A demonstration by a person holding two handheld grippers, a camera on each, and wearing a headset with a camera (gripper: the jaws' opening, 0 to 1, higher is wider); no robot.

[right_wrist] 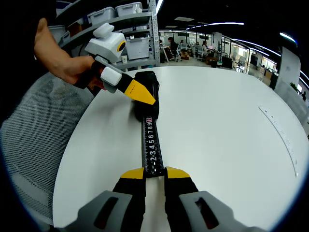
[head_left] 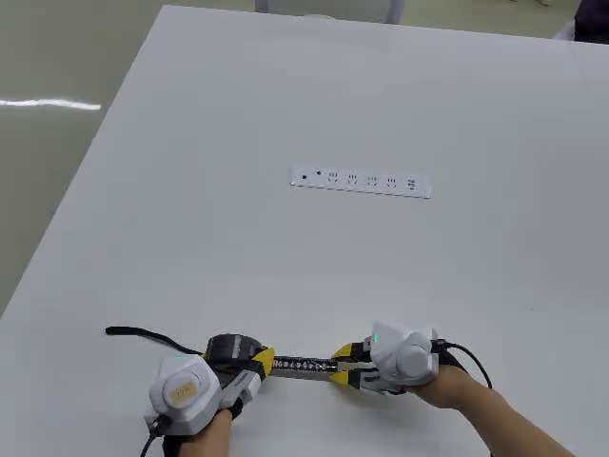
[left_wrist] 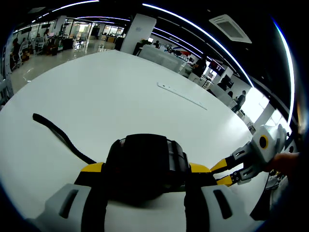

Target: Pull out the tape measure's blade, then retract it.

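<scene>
Black tape measure (head_left: 228, 347) sat clamped in the left gripper (left_wrist: 146, 170), its blade (right_wrist: 150, 140) running straight out ahead of the right gripper (right_wrist: 154, 174), which pinched the tip, so I'd guess the pull had to follow that line.

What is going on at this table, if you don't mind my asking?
A person is working a tape measure with two handheld grippers on a white table. The left gripper clamps the tape measure itself, while the right gripper pinches the end of the blade, which is drawn out a short way between them. A power strip lies farther back on the table, untouched.
</scene>
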